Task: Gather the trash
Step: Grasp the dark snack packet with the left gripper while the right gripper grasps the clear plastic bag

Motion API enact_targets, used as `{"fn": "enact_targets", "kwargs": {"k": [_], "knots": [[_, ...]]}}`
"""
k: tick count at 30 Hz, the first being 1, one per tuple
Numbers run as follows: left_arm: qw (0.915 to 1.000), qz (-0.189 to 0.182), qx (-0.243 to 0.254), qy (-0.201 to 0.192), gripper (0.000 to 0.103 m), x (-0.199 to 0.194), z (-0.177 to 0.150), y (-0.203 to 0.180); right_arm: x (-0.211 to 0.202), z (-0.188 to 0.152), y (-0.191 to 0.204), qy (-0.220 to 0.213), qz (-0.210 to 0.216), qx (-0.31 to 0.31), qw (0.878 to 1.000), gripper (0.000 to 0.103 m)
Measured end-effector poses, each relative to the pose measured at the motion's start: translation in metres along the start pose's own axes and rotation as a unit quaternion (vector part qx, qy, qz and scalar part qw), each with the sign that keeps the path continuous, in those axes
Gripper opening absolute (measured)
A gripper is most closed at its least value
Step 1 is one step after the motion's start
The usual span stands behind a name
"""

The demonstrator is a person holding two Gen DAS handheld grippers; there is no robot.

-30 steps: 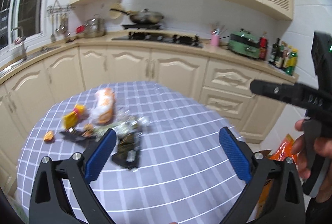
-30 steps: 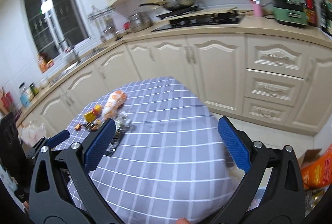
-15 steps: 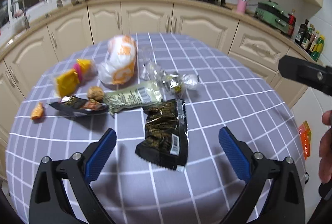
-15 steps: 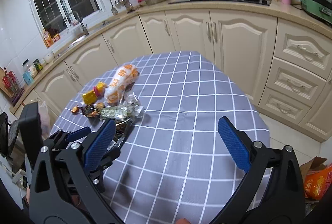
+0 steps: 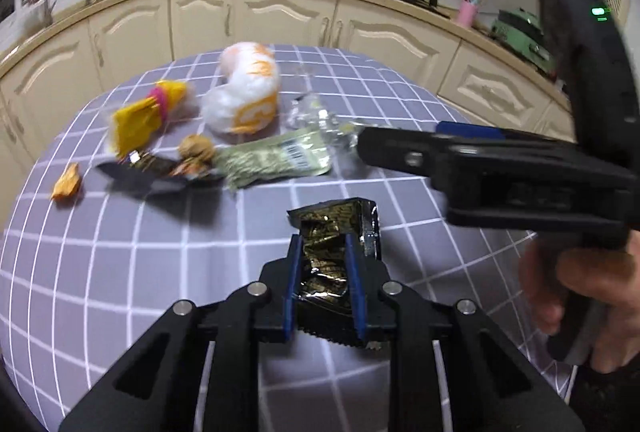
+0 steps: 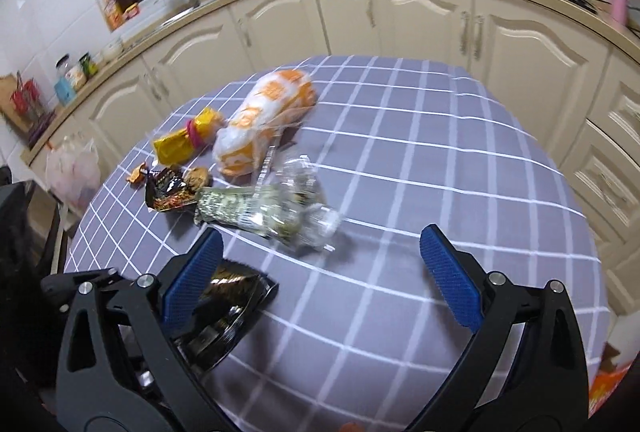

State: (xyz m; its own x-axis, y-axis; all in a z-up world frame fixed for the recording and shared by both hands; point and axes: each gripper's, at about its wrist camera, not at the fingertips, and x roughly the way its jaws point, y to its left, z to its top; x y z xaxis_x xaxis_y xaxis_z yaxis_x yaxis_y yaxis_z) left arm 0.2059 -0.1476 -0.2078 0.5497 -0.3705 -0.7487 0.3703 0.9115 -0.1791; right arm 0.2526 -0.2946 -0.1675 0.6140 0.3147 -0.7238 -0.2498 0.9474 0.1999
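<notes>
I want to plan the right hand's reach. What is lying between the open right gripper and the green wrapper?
Between the right gripper and the green wrapper lies only bare checked tablecloth, with crumpled clear plastic beside the wrapper. The right wrist view shows this.

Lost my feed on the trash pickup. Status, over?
Left gripper just closed on black-gold wrapper. Right gripper open, empty, above tablecloth. Other wrappers still on table. Nothing blocking.

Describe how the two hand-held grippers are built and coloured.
Both are black plastic frames with silver bolts and two fingers faced with ribbed blue pads. The left hand-held gripper and right hand-held gripper match. The right one's body shows a green light.
</notes>
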Motion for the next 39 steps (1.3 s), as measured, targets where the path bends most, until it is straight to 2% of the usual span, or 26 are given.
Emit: {"fn": "enact_targets", "kwargs": {"k": [2,4,5,7,9,15,25,28,30,32,33,34,37,39], "knots": [[0.9999,-0.006,-0.008,-0.003,0.02,-0.004,-0.002,0.004,0.013,0.003,0.005,0.011,-0.014,-0.011,1.0,0.08],[0.9998,-0.009,-0.015,-0.009,0.02,-0.008,-0.006,0.007,0.025,0.003,0.006,0.027,-0.026,-0.012,0.999,0.038],[0.9997,-0.011,-0.019,-0.012,0.02,-0.01,-0.007,0.009,0.024,0.002,0.007,0.022,-0.036,-0.013,0.999,0.033],[0.9994,-0.015,-0.024,-0.018,0.02,-0.013,-0.008,0.011,0.017,-0.002,0.004,0.02,-0.025,0.0,0.999,0.022],[0.9992,-0.018,-0.026,-0.024,0.02,-0.016,-0.009,0.012,0.007,-0.009,0.001,0.014,-0.029,0.007,0.999,0.016],[0.9989,-0.018,-0.009,-0.042,0.019,-0.029,-0.016,0.003,-0.02,-0.03,-0.01,0.002,-0.032,0.025,0.999,0.016],[0.9965,-0.019,-0.024,-0.078,0.019,-0.059,-0.025,0.004,-0.065,-0.06,-0.009,-0.027,-0.028,0.021,0.999,0.015],[0.9958,-0.018,-0.023,-0.087,0.019,-0.071,-0.025,-0.001,-0.071,-0.069,-0.006,-0.014,-0.027,0.016,0.999,0.015],[0.9956,-0.017,-0.02,-0.09,0.019,-0.076,-0.026,-0.005,-0.072,-0.077,-0.004,-0.002,-0.041,0.013,0.999,0.016],[0.9954,-0.015,-0.019,-0.093,0.019,-0.081,-0.028,-0.006,-0.071,-0.082,-0.005,0.01,-0.047,0.017,0.999,0.036],[0.9954,-0.015,-0.02,-0.093,0.019,-0.082,-0.028,-0.006,-0.072,-0.083,-0.005,0.005,-0.054,0.017,0.998,0.066],[0.9952,-0.015,-0.021,-0.094,0.019,-0.083,-0.028,-0.007,-0.074,-0.083,-0.004,-0.006,-0.062,0.013,0.998,0.072],[0.9952,-0.016,-0.026,-0.093,0.019,-0.083,-0.029,-0.006,-0.067,-0.078,-0.005,-0.008,-0.061,0.018,0.998,0.072],[0.9951,-0.019,-0.029,-0.092,0.019,-0.083,-0.028,-0.006,-0.055,-0.073,-0.005,-0.009,-0.086,0.009,0.996,0.072]]}}
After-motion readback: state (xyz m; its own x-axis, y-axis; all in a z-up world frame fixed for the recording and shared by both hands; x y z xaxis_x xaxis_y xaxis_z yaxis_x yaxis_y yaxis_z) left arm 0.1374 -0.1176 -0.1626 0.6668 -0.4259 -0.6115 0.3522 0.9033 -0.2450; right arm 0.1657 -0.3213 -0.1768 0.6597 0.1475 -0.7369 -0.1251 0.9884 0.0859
